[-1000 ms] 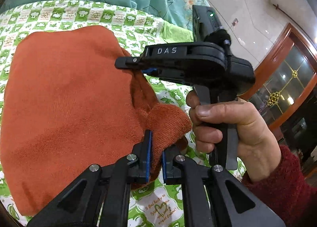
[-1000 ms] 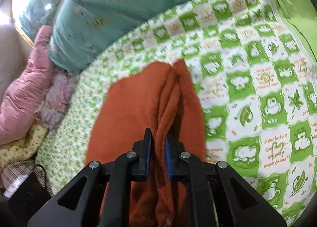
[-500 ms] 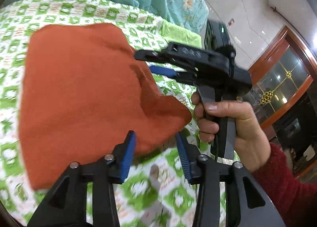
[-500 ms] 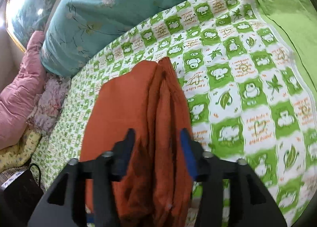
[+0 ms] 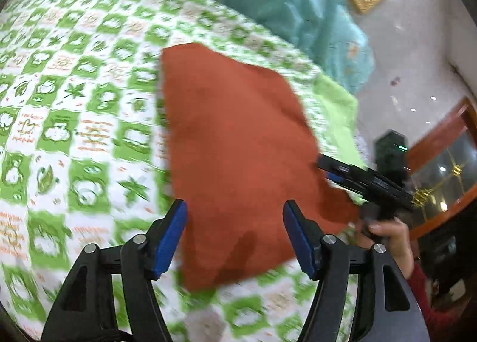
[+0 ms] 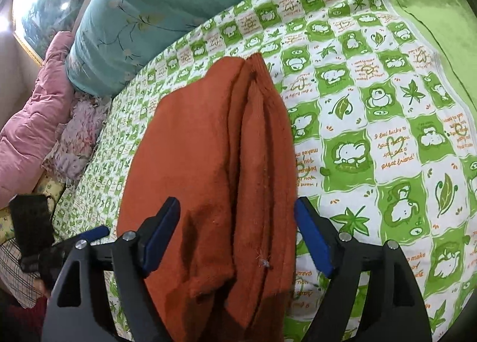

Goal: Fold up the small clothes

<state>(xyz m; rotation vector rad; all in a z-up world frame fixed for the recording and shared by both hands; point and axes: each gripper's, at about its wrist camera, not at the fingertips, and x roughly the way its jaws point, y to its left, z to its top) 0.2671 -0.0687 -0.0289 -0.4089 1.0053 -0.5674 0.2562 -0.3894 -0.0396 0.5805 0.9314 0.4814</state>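
Observation:
A rust-orange knit garment (image 5: 238, 145) lies folded on the green-and-white patterned bedsheet (image 5: 74, 121). My left gripper (image 5: 235, 234) is open and empty above its near edge. The right gripper (image 5: 357, 178) shows at the garment's right edge, held by a hand. In the right wrist view the garment (image 6: 214, 163) lies in stacked folds, with its near end between the blue pads of my open right gripper (image 6: 237, 237). Neither gripper holds the cloth. The left gripper (image 6: 92, 234) shows at the lower left there.
A teal floral duvet (image 6: 155, 8) lies along the far side of the bed. Pink and floral bedding (image 6: 32, 121) is piled at the left. A plain green sheet border (image 6: 432, 14) runs along the right. A wooden glass-front cabinet (image 5: 441, 157) stands beyond the bed.
Both grippers opened and let go of the orange garment, which now lies flat on the sheet. Both grippers have pulled back from it; the left view is blurred by motion.

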